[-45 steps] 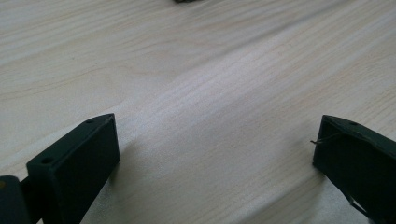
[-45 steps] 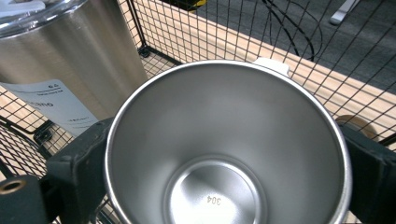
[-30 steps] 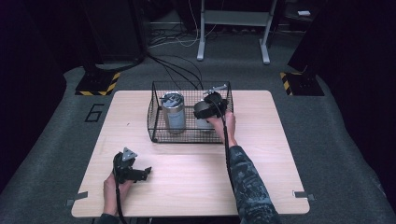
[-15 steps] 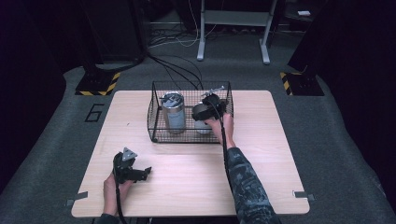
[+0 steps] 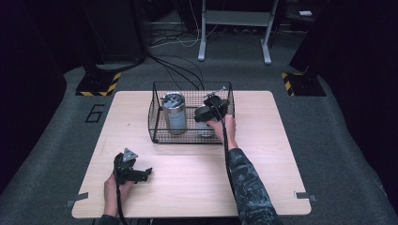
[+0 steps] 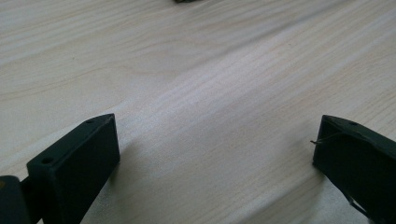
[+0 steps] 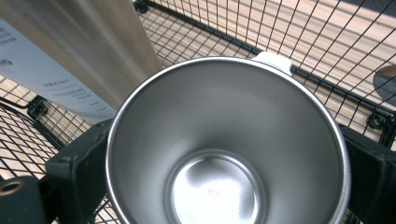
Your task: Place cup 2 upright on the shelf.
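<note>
A black wire basket [image 5: 155,108] stands on the far middle of the wooden table [image 5: 197,183]. Inside it a tall steel canister [image 5: 174,113] with a pale label stands upright at the left. To its right is an empty steel cup [image 5: 205,129] with its mouth up. My right gripper [image 5: 203,115] reaches down into the basket, its jaws pressed on both sides of the cup [image 7: 224,140], with the canister [image 7: 70,51] close beside it. My left gripper [image 5: 143,173] rests on the table near the front left, open [image 6: 215,135], nothing between its jaws.
The basket's wire wall [image 7: 327,51] runs close behind the cup. Bare tabletop lies in front of and to the right of the basket. Beyond the table are grey carpet, cables and a metal stand [image 5: 234,28].
My right gripper has shifted slightly toward the near left inside the basket with the cup. The left gripper has stayed still.
</note>
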`<state>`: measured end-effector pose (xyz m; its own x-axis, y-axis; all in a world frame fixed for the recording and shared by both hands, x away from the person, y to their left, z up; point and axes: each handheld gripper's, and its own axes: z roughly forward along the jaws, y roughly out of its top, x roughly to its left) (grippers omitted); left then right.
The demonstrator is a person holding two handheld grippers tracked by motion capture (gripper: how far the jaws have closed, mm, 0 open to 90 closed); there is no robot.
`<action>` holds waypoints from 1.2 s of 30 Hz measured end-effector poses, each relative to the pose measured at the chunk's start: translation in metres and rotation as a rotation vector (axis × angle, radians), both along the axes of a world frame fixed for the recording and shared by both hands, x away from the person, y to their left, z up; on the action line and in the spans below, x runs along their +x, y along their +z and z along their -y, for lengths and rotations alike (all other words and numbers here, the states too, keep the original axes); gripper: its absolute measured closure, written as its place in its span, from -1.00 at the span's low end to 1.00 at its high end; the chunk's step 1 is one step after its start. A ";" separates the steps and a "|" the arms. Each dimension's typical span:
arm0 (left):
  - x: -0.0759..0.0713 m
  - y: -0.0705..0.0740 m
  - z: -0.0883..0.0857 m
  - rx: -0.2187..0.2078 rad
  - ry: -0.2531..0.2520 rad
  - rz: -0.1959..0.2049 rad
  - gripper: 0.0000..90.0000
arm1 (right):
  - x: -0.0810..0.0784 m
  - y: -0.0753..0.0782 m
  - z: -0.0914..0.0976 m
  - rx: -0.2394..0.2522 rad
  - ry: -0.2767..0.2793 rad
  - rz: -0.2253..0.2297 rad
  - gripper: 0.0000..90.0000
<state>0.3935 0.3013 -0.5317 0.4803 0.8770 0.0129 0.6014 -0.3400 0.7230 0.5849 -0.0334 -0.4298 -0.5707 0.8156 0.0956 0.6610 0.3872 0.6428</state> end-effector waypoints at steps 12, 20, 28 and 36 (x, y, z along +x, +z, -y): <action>0.000 0.000 -0.001 0.007 -0.006 -0.003 -0.99 | -0.003 0.002 0.000 -0.017 0.009 -0.024 -0.96; 0.000 0.000 0.000 -0.002 0.003 -0.001 -0.99 | -0.012 0.019 0.001 -0.046 0.033 0.027 -1.00; 0.000 0.000 0.000 -0.002 0.002 -0.005 -0.99 | -0.033 0.043 0.007 0.009 0.060 0.089 -1.00; 0.000 0.000 0.000 -0.001 0.002 -0.002 -0.99 | -0.069 0.069 0.017 0.043 0.129 0.153 -1.00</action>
